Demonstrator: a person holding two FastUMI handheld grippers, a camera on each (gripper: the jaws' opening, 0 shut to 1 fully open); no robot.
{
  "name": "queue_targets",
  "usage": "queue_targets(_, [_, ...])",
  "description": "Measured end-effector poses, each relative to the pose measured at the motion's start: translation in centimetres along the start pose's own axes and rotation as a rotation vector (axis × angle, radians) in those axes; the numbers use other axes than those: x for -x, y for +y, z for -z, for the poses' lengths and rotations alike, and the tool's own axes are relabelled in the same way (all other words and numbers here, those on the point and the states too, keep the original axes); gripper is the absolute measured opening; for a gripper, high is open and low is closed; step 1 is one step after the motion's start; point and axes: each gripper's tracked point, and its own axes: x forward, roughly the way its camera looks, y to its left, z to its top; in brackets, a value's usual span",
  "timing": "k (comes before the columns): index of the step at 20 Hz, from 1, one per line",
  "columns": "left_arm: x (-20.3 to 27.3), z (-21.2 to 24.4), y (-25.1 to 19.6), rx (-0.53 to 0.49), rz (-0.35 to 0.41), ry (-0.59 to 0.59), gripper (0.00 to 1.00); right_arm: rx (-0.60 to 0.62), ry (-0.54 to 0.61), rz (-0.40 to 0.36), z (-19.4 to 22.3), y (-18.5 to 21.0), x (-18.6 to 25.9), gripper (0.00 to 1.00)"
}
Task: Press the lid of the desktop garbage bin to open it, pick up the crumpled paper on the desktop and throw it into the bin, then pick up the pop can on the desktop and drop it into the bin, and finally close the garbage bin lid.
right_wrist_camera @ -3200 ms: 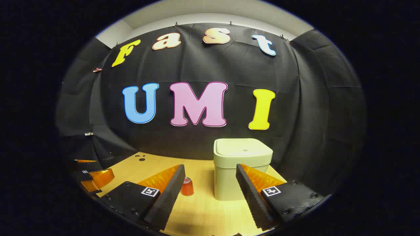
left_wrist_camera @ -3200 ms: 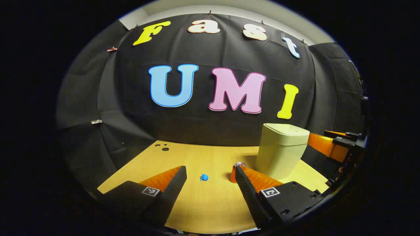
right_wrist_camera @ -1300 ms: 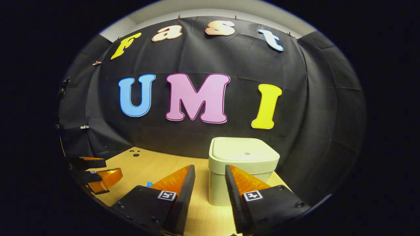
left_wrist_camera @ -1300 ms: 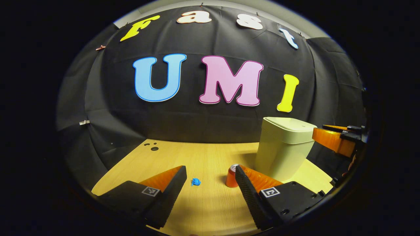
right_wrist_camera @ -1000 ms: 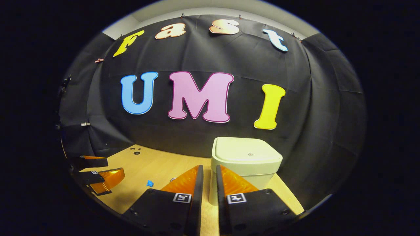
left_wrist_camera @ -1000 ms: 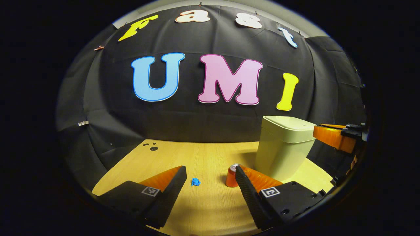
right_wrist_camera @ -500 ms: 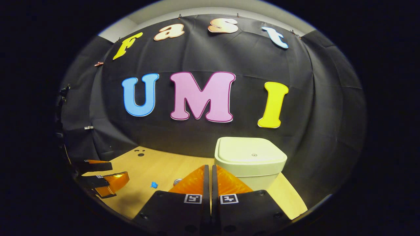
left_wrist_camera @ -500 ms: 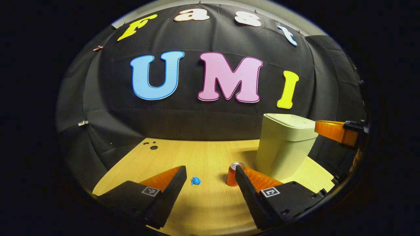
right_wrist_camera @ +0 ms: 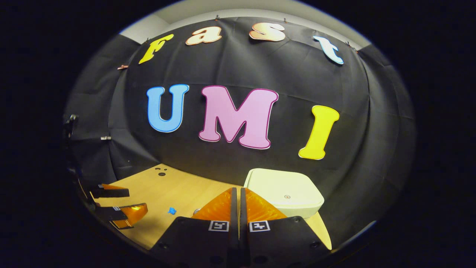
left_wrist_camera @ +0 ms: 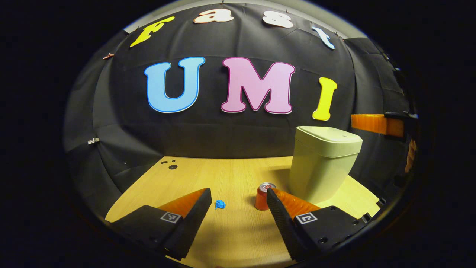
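R tool (right_wrist_camera: pixel 235 193) has fingers pressed together, empty, poised above the bin (left_wrist_camera: pixel 322 163) w/ lid (right_wrist_camera: pixel 284 192) shut, prob. so it makes one blunt tip for the press. L tool (left_wrist_camera: pixel 238 203) spread, low over table (left_wrist_camera: pixel 223 175), paper (left_wrist_camera: pixel 220 204) & can (left_wrist_camera: pixel 263 191) between its fingers, likely staged for pickup.

A staged recording booth is shown, not a lived-in room. Black cloth (left_wrist_camera: pixel 230 130) is hung as a wall on three sides and is pinned up with small clips (left_wrist_camera: pixel 93 140) along its top edge and side; a strip of pale plain wall (right_wrist_camera: pixel 260 13) is seen above it. A light wood-grain desktop (left_wrist_camera: pixel 223 175) is set against the cloth, with small round holes (left_wrist_camera: pixel 173 166) drilled near its far left corner. Bright light is cast on the wood from above.
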Motion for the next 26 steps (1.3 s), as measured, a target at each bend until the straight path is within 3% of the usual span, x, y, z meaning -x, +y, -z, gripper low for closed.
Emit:
queue_targets(11, [-0.7, 1.2, 0.6, 0.006, -0.056, 0.038, 0.96, -0.080, 0.119, 0.147, 2.6, -10.2, -5.4, 0.05])
queue_targets(26, [-0.7, 2.0, 0.2, -0.012, -0.114, 0.058, 0.96, -0.062, 0.174, 0.113, 5.7, -10.9, -7.2, 0.05])
